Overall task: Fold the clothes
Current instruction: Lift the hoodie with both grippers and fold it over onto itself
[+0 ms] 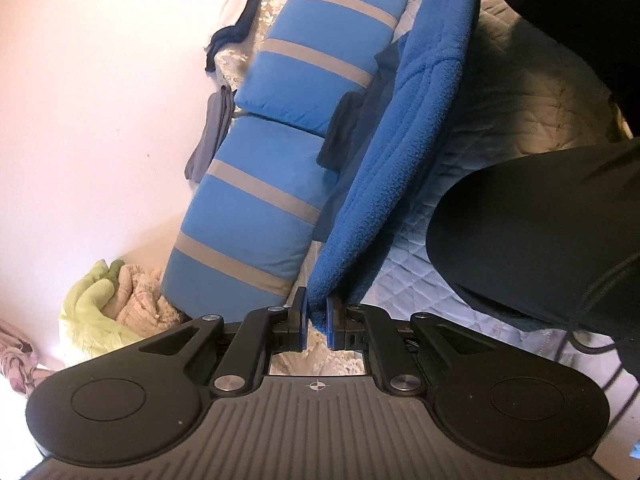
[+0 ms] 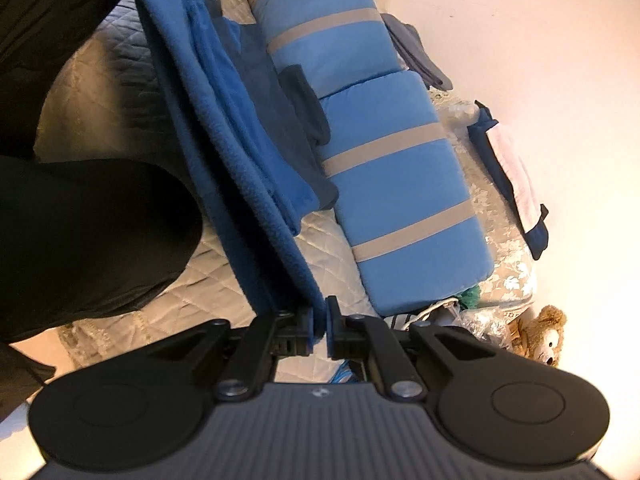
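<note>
A bright blue fleece garment (image 1: 404,152), thick and fuzzy with stitched ribbing lines, is held up off the bed (image 1: 500,128) and stretched into a long, taut band. Each end is pinched between blue pads, one corner in the left wrist view and the opposite edge (image 2: 248,200) in the right. More of the fleece hangs in folds beneath the stretched edge, draping toward the quilted bed cover.

blue fleece garment (image 1: 404,152), blue pillows (image 1: 256,216) with grey stripes, pale diamond-quilted bedspread (image 2: 120,92).
</note>
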